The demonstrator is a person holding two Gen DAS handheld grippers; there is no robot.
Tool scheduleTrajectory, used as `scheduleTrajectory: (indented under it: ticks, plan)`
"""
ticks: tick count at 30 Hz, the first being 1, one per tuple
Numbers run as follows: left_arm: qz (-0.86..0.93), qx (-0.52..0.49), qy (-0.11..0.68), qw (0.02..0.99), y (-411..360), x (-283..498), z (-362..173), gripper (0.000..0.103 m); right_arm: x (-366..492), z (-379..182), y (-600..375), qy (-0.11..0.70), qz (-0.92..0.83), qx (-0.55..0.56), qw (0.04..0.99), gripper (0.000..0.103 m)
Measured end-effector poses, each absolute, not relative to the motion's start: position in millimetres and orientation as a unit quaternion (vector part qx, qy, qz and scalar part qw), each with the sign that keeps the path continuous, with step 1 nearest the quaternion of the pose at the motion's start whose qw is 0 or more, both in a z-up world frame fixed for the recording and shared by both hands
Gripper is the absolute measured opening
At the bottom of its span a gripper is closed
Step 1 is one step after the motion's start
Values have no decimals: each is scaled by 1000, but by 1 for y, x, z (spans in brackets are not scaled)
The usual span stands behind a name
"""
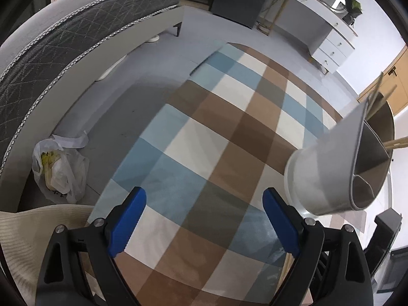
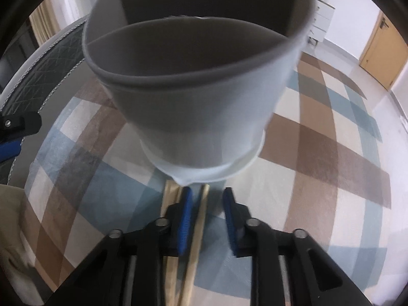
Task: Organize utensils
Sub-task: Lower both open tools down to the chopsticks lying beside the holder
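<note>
Just between right claw [image 2: 206, 219] fingers, one chopstick [image 2: 197, 232], holder [image 2: 193, 117] ahead.

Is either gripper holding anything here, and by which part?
Nothing is clamped. The left gripper is open and empty. A wooden chopstick lies lengthwise between the jaws of the right gripper, but they stand apart, with a gap on one side.
</note>
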State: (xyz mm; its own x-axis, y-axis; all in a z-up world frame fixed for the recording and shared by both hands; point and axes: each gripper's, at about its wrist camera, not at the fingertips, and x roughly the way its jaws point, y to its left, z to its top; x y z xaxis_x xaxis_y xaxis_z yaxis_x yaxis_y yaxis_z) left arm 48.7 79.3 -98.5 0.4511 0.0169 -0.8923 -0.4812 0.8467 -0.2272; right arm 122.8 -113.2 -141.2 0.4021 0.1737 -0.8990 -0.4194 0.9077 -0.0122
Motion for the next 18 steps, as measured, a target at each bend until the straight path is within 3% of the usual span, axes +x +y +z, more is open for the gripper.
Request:
scheduleTrajectory:
  ticks: [2, 18]
  plan:
    - [149, -228, 504, 820, 78, 50, -101, 90, 121, -141, -114, 512, 185, -115, 831, 4]
    - [0, -127, 567, 814, -17, 60, -131, 90, 88, -66, -234, 471, 176, 116, 857, 4]
